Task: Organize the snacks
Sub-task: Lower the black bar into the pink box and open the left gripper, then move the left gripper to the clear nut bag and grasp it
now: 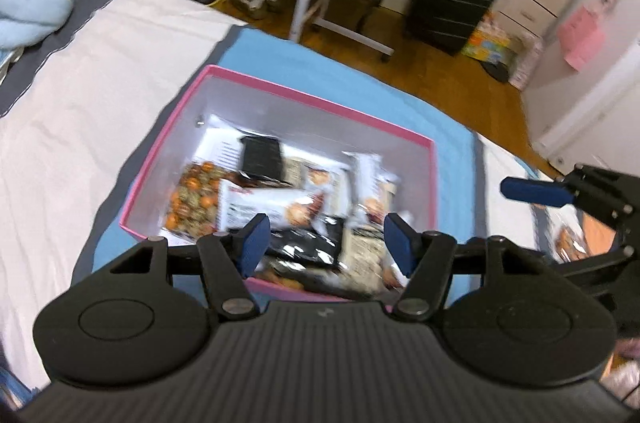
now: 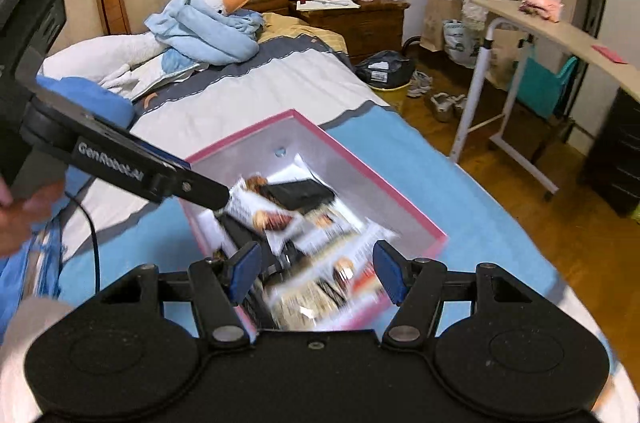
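Box [image 1: 280,91] sat on the bed [image 1: 80,103], already holding most snacks [image 1: 280,199]. My left tongs [image 1: 324,243] and right tongs [image 2: 314,273] hung over it, both half open, empty. One packet [image 1: 568,239] remained outside, right of box.

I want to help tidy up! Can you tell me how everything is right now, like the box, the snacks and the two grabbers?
pink box: lid off, sitting on the blue cover of the bed.
snack packets: piled loosely inside the box, overlapping.
left gripper: open, nothing between its fingers, above the box.
right gripper: open, holding nothing, above the box.
goose plush: lying by the headboard, wrapped in a blue blanket.
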Available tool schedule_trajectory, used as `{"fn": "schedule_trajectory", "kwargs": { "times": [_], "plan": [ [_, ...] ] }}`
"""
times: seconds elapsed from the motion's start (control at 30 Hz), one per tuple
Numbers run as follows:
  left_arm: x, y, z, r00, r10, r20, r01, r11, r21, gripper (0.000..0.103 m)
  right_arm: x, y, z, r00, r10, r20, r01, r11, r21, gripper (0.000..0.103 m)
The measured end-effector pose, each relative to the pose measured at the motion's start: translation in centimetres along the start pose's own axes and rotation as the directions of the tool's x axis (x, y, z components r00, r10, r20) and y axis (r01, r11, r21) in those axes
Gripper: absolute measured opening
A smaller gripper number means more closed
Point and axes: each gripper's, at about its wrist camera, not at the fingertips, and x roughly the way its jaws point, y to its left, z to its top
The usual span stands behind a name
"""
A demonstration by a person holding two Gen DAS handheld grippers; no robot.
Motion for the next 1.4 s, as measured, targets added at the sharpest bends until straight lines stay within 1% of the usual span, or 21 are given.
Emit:
{"fn": "schedule_trajectory", "kwargs": {
  "times": [0.07, 0.1, 0.17, 0.27, 0.37, 0.47, 0.53, 0.6, 0.7, 0.87, 0.97, 1.03, 1.07, 1.13, 1.17, 1.23, 1.33, 1.37, 1.4],
  "plan": [
    [-0.8, -1.5, -0.3, 1.000, -0.019, -0.012, 0.020, 0.999, 0.039, 0.066, -2.2, -0.5, -0.9, 1.000, -0.004, -0.001, 0.004, 1.000, 0.005, 0.067],
    [-1.2, -2.4, -0.3, 0.999, -0.034, -0.022, 0.035, 0.997, 0.062, 0.066, -3.4, -0.9, -1.3, 1.000, -0.003, -0.006, 0.003, 1.000, 0.013, 0.067],
    [-1.9, -3.9, -0.3, 0.999, -0.041, -0.032, 0.044, 0.996, 0.082, 0.066, -5.3, -1.5, -2.2, 1.000, -0.004, -0.022, 0.005, 1.000, 0.023, 0.067],
    [-3.1, -6.8, -0.5, 0.998, -0.058, -0.023, 0.061, 0.988, 0.141, 0.067, -8.1, -2.2, -3.6, 0.999, -0.013, -0.032, 0.014, 0.999, 0.032, 0.069],
    [-3.8, -10.0, -1.4, 0.997, -0.070, -0.018, 0.072, 0.974, 0.215, 0.069, -10.8, -3.2, -5.5, 0.999, -0.026, -0.047, 0.028, 0.998, 0.052, 0.071],
    [-3.6, -13.0, -2.5, 0.997, -0.078, -0.021, 0.081, 0.949, 0.306, 0.072, -12.9, -4.7, -8.2, 0.996, -0.060, -0.065, 0.065, 0.995, 0.081, 0.072],
    [-2.7, -15.0, -3.4, 0.996, -0.081, -0.023, 0.084, 0.930, 0.359, 0.073, -13.7, -5.9, -10.2, 0.993, -0.087, -0.084, 0.096, 0.989, 0.115, 0.076],
    [-1.2, -16.8, -4.4, 0.995, -0.085, -0.053, 0.099, 0.916, 0.388, 0.073, -14.3, -7.3, -12.6, 0.987, -0.118, -0.112, 0.135, 0.978, 0.159, 0.076],
    [1.3, -19.5, -5.8, 0.989, -0.110, -0.102, 0.143, 0.898, 0.415, 0.073, -15.2, -9.7, -15.9, 0.980, -0.145, -0.135, 0.173, 0.959, 0.224, 0.076],
    [5.2, -23.7, -8.1, 0.978, -0.143, -0.149, 0.196, 0.875, 0.442, 0.073, -16.5, -14.2, -21.0, 0.974, -0.171, -0.149, 0.213, 0.913, 0.348, 0.076],
    [7.8, -26.3, -9.3, 0.968, -0.153, -0.199, 0.230, 0.859, 0.457, 0.073, -16.3, -16.7, -24.2, 0.964, -0.201, -0.173, 0.255, 0.878, 0.404, 0.078],
    [9.3, -28.0, -10.0, 0.959, -0.174, -0.224, 0.260, 0.854, 0.450, 0.073, -15.7, -18.2, -25.9, 0.949, -0.243, -0.202, 0.307, 0.857, 0.415, 0.078],
    [10.2, -28.8, -10.4, 0.950, -0.193, -0.244, 0.285, 0.853, 0.437, 0.073, -15.4, -18.8, -26.5, 0.940, -0.264, -0.214, 0.331, 0.854, 0.402, 0.078],
    [11.7, -30.3, -11.0, 0.936, -0.223, -0.273, 0.323, 0.852, 0.413, 0.073, -14.7, -20.0, -27.6, 0.924, -0.315, -0.218, 0.376, 0.854, 0.360, 0.079],
    [12.5, -31.0, -11.2, 0.931, -0.233, -0.281, 0.335, 0.851, 0.405, 0.072, -14.3, -20.8, -28.2, 0.921, -0.325, -0.215, 0.384, 0.854, 0.350, 0.079],
    [13.9, -32.8, -11.7, 0.920, -0.249, -0.304, 0.358, 0.849, 0.388, 0.071, -13.5, -22.1, -29.2, 0.923, -0.320, -0.214, 0.377, 0.861, 0.341, 0.080],
    [16.0, -35.1, -12.2, 0.899, -0.286, -0.330, 0.398, 0.848, 0.349, 0.070, -12.0, -23.5, -30.5, 0.905, -0.365, -0.217, 0.416, 0.867, 0.274, 0.085],
    [16.7, -35.7, -12.4, 0.892, -0.300, -0.338, 0.412, 0.848, 0.334, 0.070, -11.9, -23.8, -30.8, 0.905, -0.371, -0.207, 0.415, 0.875, 0.249, 0.087],
    [17.3, -36.3, -12.5, 0.885, -0.315, -0.343, 0.424, 0.849, 0.314, 0.070, -11.7, -24.0, -31.1, 0.911, -0.367, -0.189, 0.404, 0.886, 0.228, 0.087]
  ]
}}
